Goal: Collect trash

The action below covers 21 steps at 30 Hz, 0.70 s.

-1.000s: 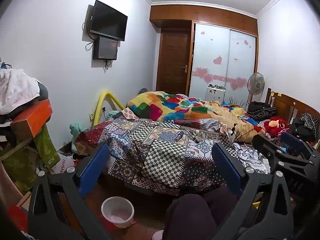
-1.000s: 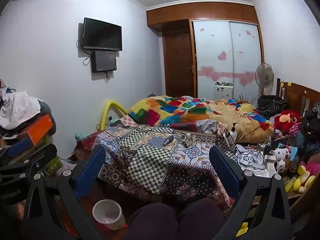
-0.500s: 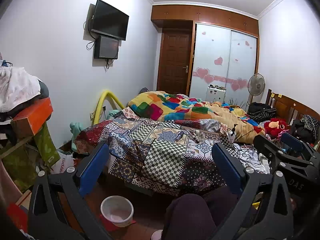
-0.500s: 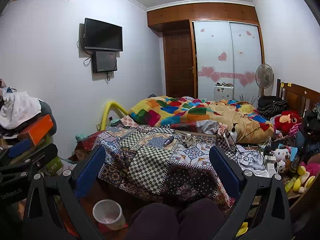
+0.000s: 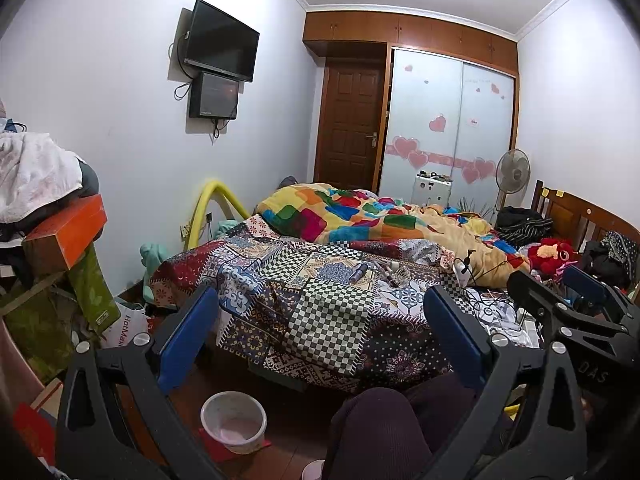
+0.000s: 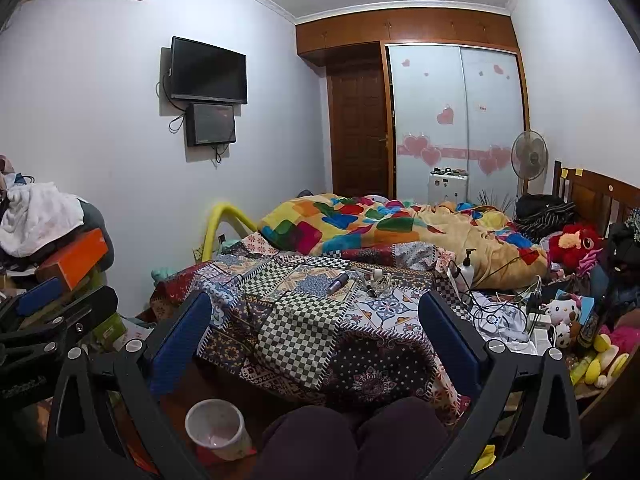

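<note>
- Left claw (image 5: 320, 336): fingers spread wide, nothing between them, held level above the person's knee (image 5: 376, 432) and aimed at the bed.
- Right claw (image 6: 316, 336): likewise spread and empty, held just to the right of the left one; each shows at the edge of the other's view.
- Bin: a small white pail (image 6: 216, 428) stands on the floor near the foot of the bed, below and left of both claws. It looks almost empty.
- Bed (image 5: 320, 320): patchwork cover near, a colourful quilt beyond. Small items lie on the cover: a dark tube (image 6: 337, 283) and a loose cluster of bits (image 6: 378, 280) beside it. Which are trash, I cannot tell.
- Right side: tangled cables, a pump bottle (image 6: 466, 268) and soft toys.
- Step in hand, by my judgement: surveying; no pickup begun.
- Next move calls for choosing one piece, reaching across the cover, closing on it, then carrying it down to the pail.
</note>
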Tool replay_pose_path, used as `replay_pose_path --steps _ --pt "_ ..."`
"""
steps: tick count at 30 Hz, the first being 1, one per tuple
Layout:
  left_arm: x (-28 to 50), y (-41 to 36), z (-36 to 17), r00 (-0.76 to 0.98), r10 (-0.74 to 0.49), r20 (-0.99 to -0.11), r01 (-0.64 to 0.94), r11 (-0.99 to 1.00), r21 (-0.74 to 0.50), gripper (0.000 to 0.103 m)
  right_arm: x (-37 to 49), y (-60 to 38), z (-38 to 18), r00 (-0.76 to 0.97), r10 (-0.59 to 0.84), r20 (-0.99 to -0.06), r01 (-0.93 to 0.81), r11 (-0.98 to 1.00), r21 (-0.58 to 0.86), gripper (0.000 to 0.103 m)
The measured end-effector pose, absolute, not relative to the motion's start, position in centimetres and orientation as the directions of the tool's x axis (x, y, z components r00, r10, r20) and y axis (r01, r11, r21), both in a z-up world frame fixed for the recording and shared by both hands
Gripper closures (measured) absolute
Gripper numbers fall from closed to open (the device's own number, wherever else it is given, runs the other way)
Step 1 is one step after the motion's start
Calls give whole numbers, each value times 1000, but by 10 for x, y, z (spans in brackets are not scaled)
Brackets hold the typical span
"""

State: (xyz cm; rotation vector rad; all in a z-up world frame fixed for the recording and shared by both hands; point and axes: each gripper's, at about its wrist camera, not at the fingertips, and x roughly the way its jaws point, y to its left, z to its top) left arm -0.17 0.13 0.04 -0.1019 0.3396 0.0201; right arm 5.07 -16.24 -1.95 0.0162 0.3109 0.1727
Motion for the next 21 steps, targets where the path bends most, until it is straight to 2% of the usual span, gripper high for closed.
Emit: replay_pose_path --steps 21 --pt "-3 3 2 945 7 -327 -39 995 -91 0 48 -161 -20 939 170 -300 -166 985 39 0"
